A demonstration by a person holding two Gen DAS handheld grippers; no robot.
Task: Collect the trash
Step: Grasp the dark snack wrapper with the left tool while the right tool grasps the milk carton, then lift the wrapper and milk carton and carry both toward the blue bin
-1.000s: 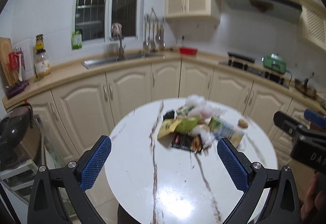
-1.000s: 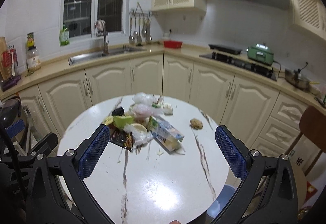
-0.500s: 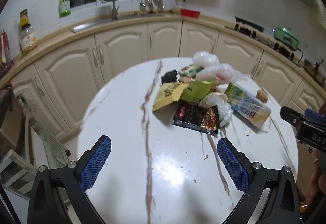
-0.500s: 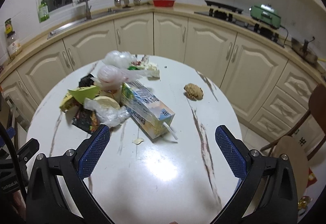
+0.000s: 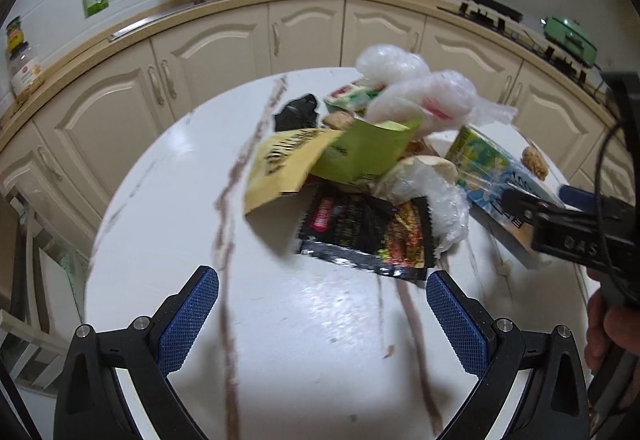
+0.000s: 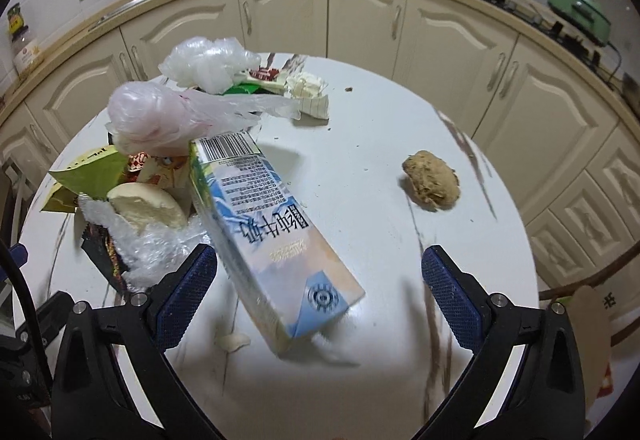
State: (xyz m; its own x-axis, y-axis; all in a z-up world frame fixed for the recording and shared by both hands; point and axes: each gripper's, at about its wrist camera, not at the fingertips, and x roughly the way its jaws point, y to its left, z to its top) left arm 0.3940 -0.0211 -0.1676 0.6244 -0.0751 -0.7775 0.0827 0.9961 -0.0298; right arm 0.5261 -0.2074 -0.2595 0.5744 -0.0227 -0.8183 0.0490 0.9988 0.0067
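Table: round white marble-veined tabletop [image 6: 360, 159] bearing the trash heap.
Carton: blue-and-white milk carton [image 6: 264, 224] lying between right gripper [image 6: 319, 290] jaws, unpinched; jaws just narrowing slightly.
Wrapper: black foil snack wrapper [image 5: 364, 236] ahead of left gripper [image 5: 322, 320], jaws spread, empty.
Lump: brown crumbly lump [image 6: 431, 184], apart.

One table [image 6: 360, 143], one carton [image 6: 272, 224], two clear bags [image 6: 208, 67], one black wrapper [image 5: 368, 232], one yellow packet [image 5: 284, 163], one green packet [image 5: 364, 151], one brown lump [image 6: 432, 179]
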